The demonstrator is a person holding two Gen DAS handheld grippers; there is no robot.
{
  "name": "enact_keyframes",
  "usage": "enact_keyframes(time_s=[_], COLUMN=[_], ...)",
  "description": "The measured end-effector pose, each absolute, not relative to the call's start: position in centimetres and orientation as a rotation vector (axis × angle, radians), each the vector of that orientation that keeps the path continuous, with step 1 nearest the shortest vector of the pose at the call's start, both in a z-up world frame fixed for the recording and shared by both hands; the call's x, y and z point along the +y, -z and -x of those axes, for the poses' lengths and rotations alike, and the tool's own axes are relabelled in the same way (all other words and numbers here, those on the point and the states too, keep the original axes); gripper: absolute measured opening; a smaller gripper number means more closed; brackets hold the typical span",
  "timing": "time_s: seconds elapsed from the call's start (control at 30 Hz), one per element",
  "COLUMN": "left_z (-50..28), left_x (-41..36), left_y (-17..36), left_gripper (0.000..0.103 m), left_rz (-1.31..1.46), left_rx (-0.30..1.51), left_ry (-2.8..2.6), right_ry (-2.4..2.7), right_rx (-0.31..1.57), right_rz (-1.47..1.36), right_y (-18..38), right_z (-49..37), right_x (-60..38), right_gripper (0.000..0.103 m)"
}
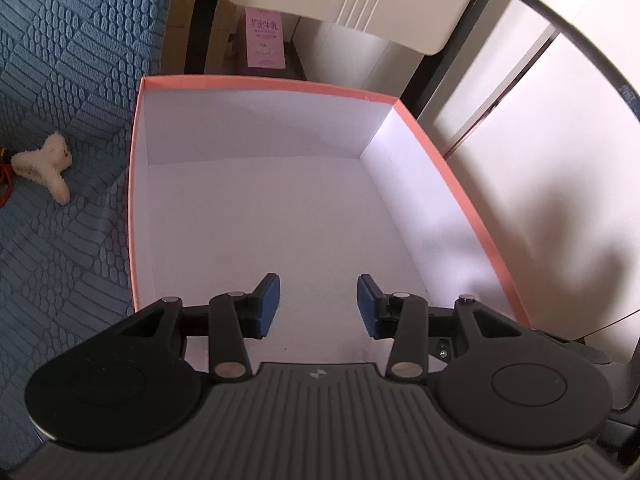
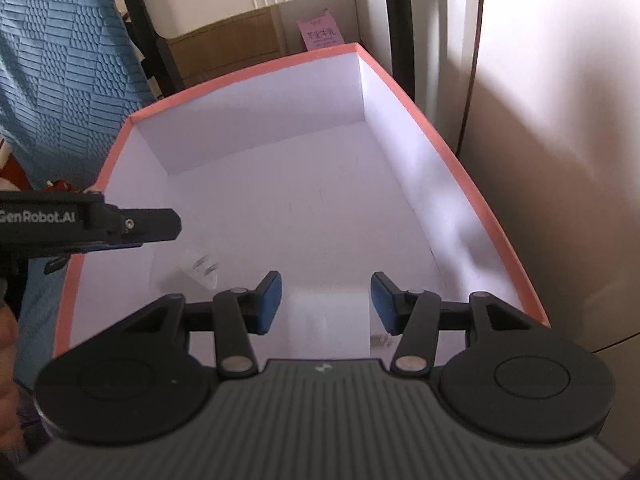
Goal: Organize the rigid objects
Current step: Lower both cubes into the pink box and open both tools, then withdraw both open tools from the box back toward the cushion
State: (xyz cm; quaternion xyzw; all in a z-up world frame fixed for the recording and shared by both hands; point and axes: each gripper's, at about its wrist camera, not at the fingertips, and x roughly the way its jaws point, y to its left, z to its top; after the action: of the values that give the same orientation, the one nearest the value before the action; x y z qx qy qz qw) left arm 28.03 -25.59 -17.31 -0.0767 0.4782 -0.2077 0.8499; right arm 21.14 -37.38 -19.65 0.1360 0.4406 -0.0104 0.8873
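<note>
Hovering over the pink-rimmed white cardboard box [image 1: 256, 216], we hold the left gripper [image 1: 318, 304] and right gripper [image 2: 326, 302], jaws wide apart, gripping nothing.

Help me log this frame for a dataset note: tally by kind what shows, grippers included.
Grippers: 2, the left gripper and the right gripper, both open and empty.
Boxes: 1, the pink-rimmed box with a white inside.
Plush toys: 1, the white plush toy on the blue textured cover.
Pink cartons: 1, the pink carton behind the box.
Total: 5 things, not counting the cover.
</note>
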Motion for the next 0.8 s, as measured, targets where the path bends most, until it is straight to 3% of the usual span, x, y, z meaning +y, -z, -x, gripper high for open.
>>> enact_keyframes(time_s=[0.8], left_z=[-18.2], left_x=[-16.4], left_y=[7.4], left_gripper=[0.048], left_rz=[0.217], left_rx=[0.768], left_ry=[0.416], right_ry=[-0.052], right_rx=[0.691], right_rz=[-0.240], right_y=[11.1], right_z=[-15.1], right_x=[-31.8], right_gripper=[0.056])
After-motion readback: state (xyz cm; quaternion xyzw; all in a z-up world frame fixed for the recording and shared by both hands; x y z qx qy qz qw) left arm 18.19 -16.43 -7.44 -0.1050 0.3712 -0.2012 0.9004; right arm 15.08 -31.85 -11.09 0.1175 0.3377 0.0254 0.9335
